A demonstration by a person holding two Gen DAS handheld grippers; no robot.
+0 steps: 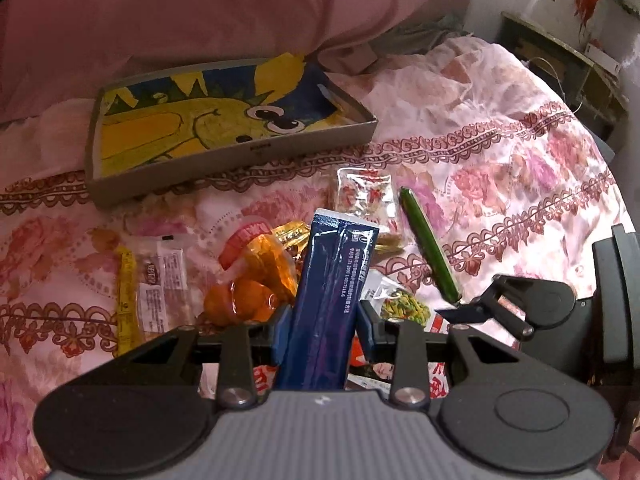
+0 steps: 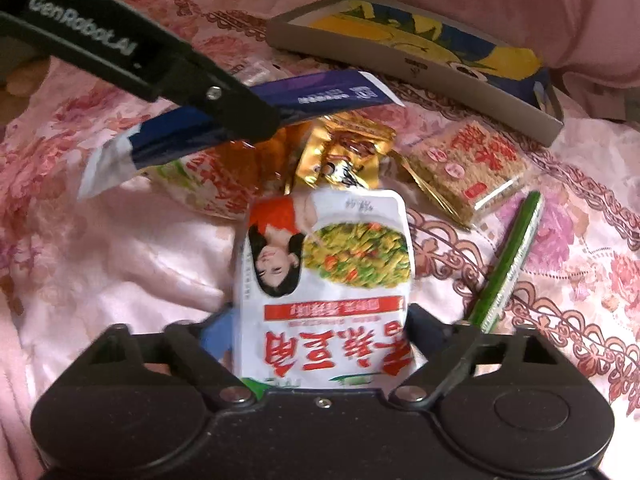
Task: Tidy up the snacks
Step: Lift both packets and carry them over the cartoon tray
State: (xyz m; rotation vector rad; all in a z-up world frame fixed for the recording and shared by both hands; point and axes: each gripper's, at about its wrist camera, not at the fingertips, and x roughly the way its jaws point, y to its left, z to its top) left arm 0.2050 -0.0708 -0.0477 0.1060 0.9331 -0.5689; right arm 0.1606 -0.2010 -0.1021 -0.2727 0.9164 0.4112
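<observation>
Resting on a bed with a pink floral quilt (image 1: pixel 500 152) is a loose heap of snack packets, and both tongs are at work over it. The left tongs (image 1: pixel 322 320) are pressed together on a long dark blue foil sachet (image 1: pixel 332 280), pinching it by its lower part so that it stands up between the blue pads, clear of the heap; the right wrist view shows the same sachet crossing above the pile, held by the black finger of the left tongs. The right tongs (image 2: pixel 320 328) stand spread on either side of a white pouch printed with a woman's portrait and a green vegetable dish (image 2: pixel 328 272); no earlier view is at hand, and whether the pads actually press its edges cannot be told, as that area is blurred. Beyond the white pouch lie a gold foil packet (image 2: pixel 344 152), a clear-wrapped block of brown crispy squares with red labels (image 2: pixel 468 168) and a slim green stick packet (image 2: pixel 508 260), the last just right of the pouch. An orange translucent packet (image 1: pixel 256 280) and a clear packet with a yellow edge (image 1: pixel 152 288) lie left of the blue sachet. A shallow grey cardboard tray with a yellow and blue cartoon lining (image 1: pixel 240 156) sits behind the heap, holding no snack visible.
</observation>
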